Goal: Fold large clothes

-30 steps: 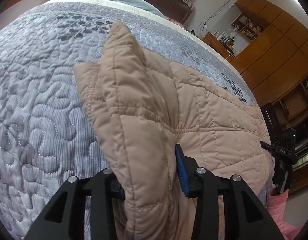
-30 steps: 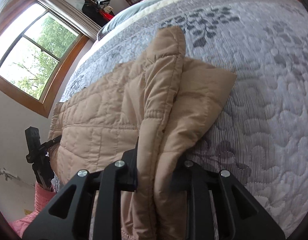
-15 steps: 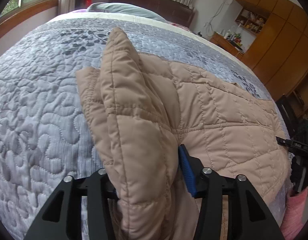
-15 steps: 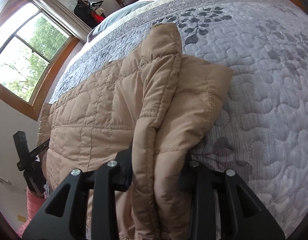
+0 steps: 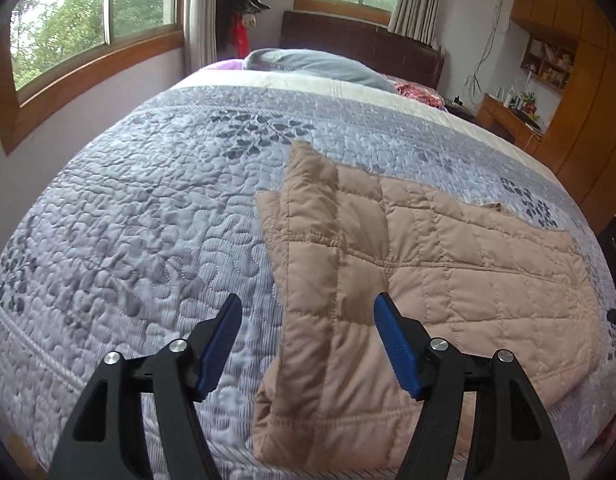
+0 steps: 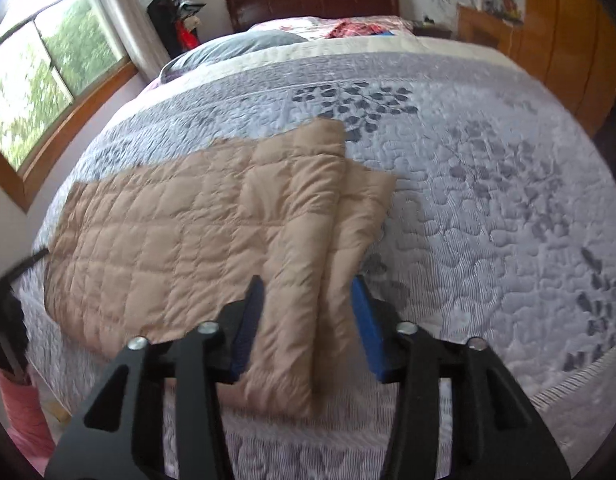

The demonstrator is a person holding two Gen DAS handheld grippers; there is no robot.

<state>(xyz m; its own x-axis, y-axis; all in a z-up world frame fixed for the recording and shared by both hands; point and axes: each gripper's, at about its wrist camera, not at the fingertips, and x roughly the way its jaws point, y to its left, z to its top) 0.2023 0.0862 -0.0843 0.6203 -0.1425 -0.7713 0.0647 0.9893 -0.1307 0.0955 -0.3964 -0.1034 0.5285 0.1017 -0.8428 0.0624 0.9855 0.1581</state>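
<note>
A tan quilted jacket (image 5: 448, 260) lies flat on the grey-blue quilted bedspread (image 5: 147, 220), with one side folded over into a long strip (image 5: 320, 280). My left gripper (image 5: 306, 300) hangs above that strip near the bed's front edge. Its jaws are opening and its blue pads (image 5: 396, 340) touch nothing. In the right wrist view the jacket (image 6: 187, 220) spreads to the left, its folded strip (image 6: 299, 300) below my right gripper (image 6: 308, 280). The right jaws are closing a little, and the fabric lies under them, clear of the pads.
A grey pillow (image 5: 316, 64) and a dark headboard (image 5: 360, 40) are at the bed's far end. Windows (image 5: 87, 20) line the left wall, wooden cabinets (image 5: 588, 100) the right. A pink thing (image 6: 19, 412) and a black stand (image 6: 3, 320) sit by the bed's near left corner.
Both grippers let go of the jacket's folded edge and rose away from the bed. The lifted fabric dropped and now lies flat on the bedspread.
</note>
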